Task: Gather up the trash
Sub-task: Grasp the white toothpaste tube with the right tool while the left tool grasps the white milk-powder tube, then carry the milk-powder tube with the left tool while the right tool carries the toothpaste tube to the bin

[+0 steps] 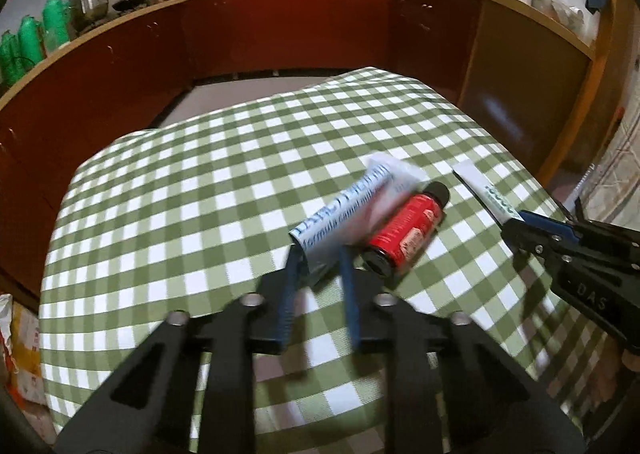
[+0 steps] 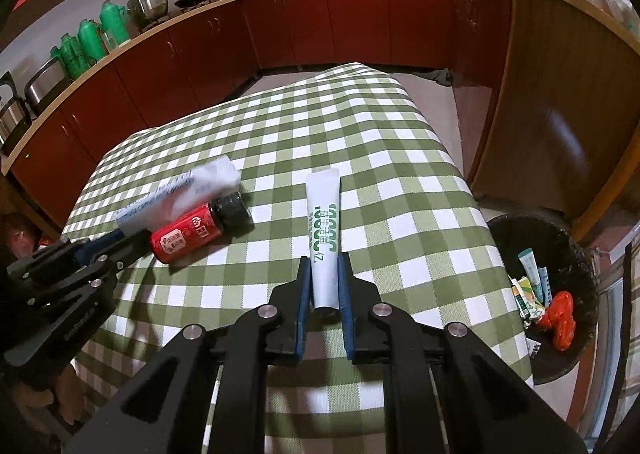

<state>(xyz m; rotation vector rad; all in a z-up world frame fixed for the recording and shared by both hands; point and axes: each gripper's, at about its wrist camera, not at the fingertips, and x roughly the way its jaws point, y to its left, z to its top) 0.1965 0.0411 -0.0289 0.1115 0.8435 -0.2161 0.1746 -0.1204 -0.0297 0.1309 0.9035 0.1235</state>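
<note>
Mid-task: dark bin already holds scraps; left tool pinches the blue-printed white tube, right tool pinches the green-printed white tube, and the red bottle lies on the checked surface.

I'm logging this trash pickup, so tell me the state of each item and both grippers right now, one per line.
Left gripper: shut on the blue-print tube.
Blue-print tube: held, blurred.
Right gripper: shut on the green-print tube.
Green-print tube: held, pointing away.
Red bottle: lying on its side, capped.
Trash bin: open, partly filled.
</note>
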